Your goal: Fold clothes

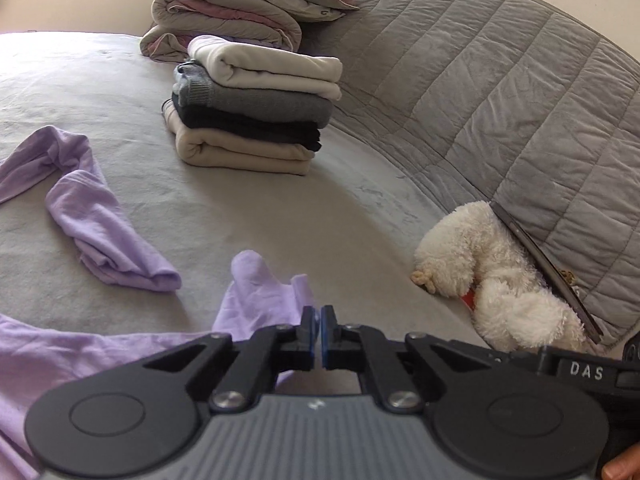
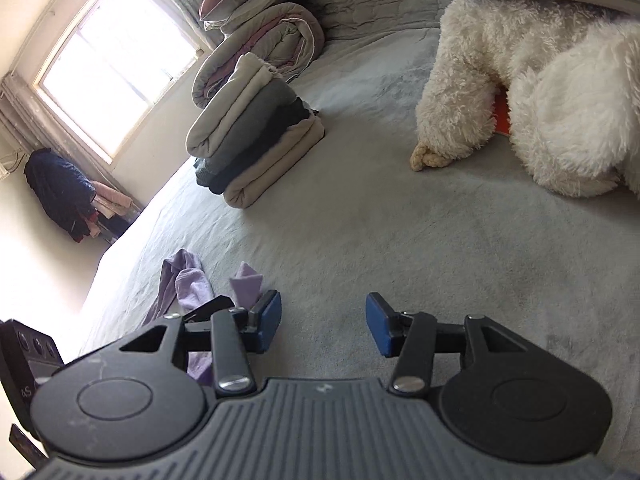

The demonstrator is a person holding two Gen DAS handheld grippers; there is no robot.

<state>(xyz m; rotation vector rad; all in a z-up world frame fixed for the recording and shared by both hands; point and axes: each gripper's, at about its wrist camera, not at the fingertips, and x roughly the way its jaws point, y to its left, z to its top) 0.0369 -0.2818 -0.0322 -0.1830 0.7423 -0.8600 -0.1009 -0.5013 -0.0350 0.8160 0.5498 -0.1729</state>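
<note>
Left tongs [image 1: 319, 334] closed, blue pads together; lilac cotton garment [image 1: 256, 304] bunched right at the tips, probably pinched, though the contact itself is hard to see. Right tongs [image 2: 323, 326] about half open, nothing between the pads, only grey bedsheet [image 2: 360, 240] below. Garment is crumpled and unfolded, sleeve [image 1: 100, 216] trailing left across the bed. Beyond: neat stack of folded cream, black, grey and white clothes [image 1: 256, 108]. Fluffy white plush toy [image 1: 492, 276] against the quilted grey headboard [image 1: 500, 80]. Farthest: rolled grey-pink duvet [image 1: 224, 16].
</note>
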